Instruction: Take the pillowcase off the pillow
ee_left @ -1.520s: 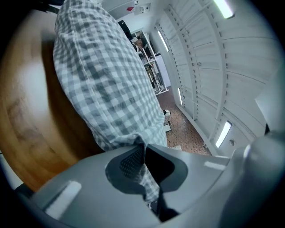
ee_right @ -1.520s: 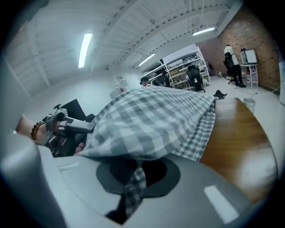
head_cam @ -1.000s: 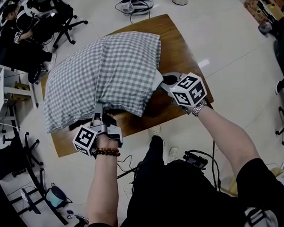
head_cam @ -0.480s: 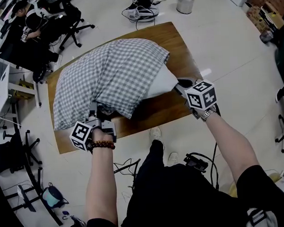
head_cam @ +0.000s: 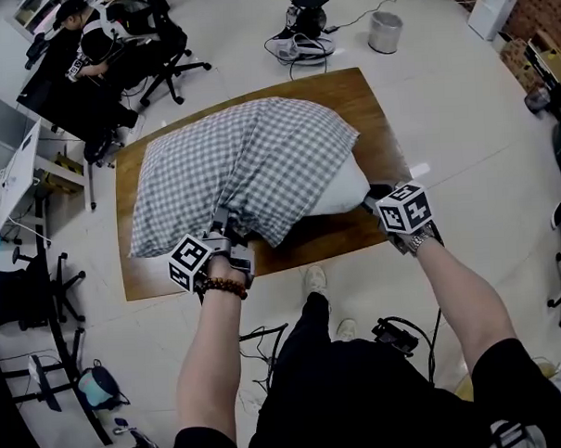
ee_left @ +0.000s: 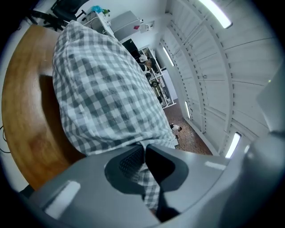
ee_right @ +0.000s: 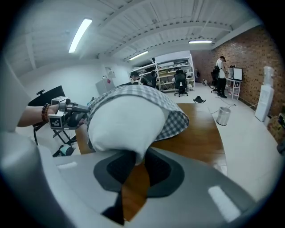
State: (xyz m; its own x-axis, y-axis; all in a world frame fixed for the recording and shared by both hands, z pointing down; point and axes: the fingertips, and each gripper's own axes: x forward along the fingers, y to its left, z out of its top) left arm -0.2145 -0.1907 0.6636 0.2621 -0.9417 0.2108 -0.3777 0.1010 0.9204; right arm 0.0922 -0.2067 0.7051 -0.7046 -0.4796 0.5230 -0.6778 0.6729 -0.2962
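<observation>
The pillow and both hands have come lower; it lies on the counter. Left tongs are clamped on the near edge of the checked pillowcase. Right tongs have just been opening, narrow, with the bare white corner touching both jaws

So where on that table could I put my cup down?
The table is bare at its far right corner, beyond the pillowcase, and in a narrow strip along the near edge before the white pillow. The middle and left are crowded.
</observation>
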